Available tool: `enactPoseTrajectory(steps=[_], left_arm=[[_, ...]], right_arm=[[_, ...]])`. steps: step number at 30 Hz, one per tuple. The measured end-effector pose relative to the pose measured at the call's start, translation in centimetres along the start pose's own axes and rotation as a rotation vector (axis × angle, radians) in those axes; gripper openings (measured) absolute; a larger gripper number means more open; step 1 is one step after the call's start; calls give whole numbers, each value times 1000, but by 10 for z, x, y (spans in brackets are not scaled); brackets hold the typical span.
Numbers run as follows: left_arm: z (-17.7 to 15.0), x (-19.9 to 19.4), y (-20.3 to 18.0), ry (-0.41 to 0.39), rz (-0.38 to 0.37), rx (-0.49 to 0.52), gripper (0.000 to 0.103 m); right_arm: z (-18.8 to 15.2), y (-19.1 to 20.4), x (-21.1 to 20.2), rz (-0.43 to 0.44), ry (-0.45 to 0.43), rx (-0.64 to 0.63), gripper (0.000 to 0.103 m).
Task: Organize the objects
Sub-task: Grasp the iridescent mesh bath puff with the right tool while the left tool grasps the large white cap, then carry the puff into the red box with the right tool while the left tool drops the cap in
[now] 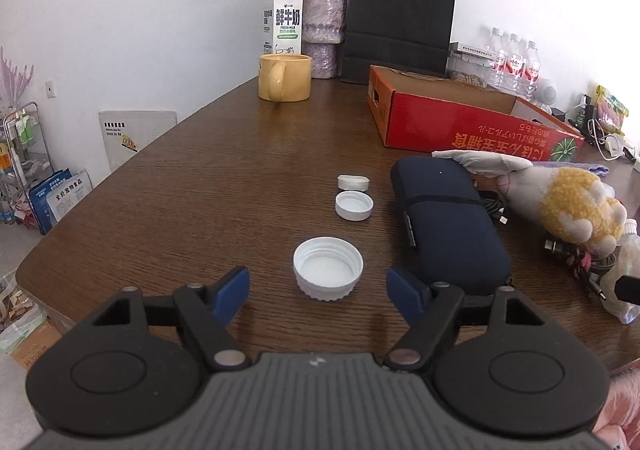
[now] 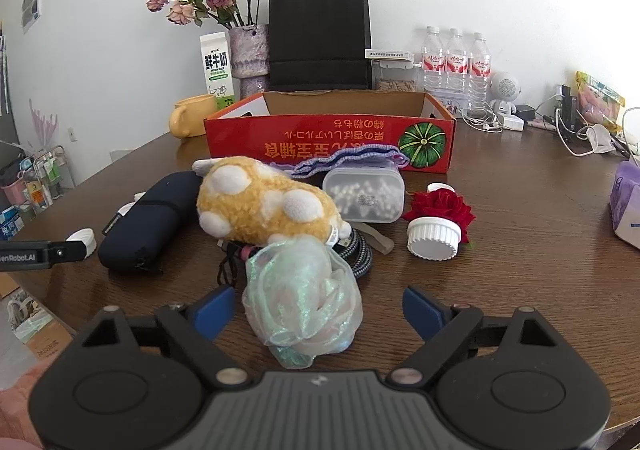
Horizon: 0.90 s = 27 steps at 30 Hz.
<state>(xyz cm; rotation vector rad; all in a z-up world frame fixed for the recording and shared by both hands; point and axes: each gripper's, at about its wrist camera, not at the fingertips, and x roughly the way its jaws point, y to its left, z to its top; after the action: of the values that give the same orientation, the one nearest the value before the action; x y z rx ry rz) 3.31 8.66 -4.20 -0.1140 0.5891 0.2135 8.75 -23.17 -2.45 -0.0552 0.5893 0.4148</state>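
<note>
Blue pads tip your left gripper's [image 1: 318,292] fingers, which stand wide and empty; the large white ribbed plastic cap [image 1: 328,268] lies open side up just ahead of the gap, touching neither pad. Your right gripper's [image 2: 319,308] fingers are wide too, with the pale iridescent organza pouch [image 2: 302,300] between them, and neither pad presses it.

Beyond the cap sit a smaller white cap [image 1: 354,205] and a small white oval case [image 1: 353,182] in a line, beside a long navy fabric pouch [image 1: 444,217]. Past the organza pouch lie a yellow-and-white plush toy [image 2: 260,201], a clear lidded box of cotton swabs [image 2: 364,195] and a red fabric rose [image 2: 440,203].

The dark wood-grain desk [image 1: 208,177] runs back to a white wall, where an open red cardboard box [image 2: 332,143], a yellow mug [image 1: 285,77], a milk carton [image 1: 282,21], a vase of dried roses [image 1: 322,29], a black paper bag [image 1: 400,21] and three water bottles [image 2: 456,57] stand.
</note>
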Motion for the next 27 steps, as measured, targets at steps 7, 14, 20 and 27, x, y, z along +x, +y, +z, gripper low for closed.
enactPoseTrajectory(steps=[7, 14, 20, 27], left_arm=[[-1, 12, -3, -15, 8, 29, 61], [0, 8, -5, -44, -2, 32, 41], [10, -3, -10, -90, -11, 30, 41], [33, -15, -27, -159, -57, 54, 41]], right_arm=[[-1, 1, 6, 34, -4, 16, 68], [-2, 2, 4, 58, -13, 16, 51], [-3, -3, -7, 60, -40, 11, 44], [9, -10, -26, 61, -107, -15, 42]])
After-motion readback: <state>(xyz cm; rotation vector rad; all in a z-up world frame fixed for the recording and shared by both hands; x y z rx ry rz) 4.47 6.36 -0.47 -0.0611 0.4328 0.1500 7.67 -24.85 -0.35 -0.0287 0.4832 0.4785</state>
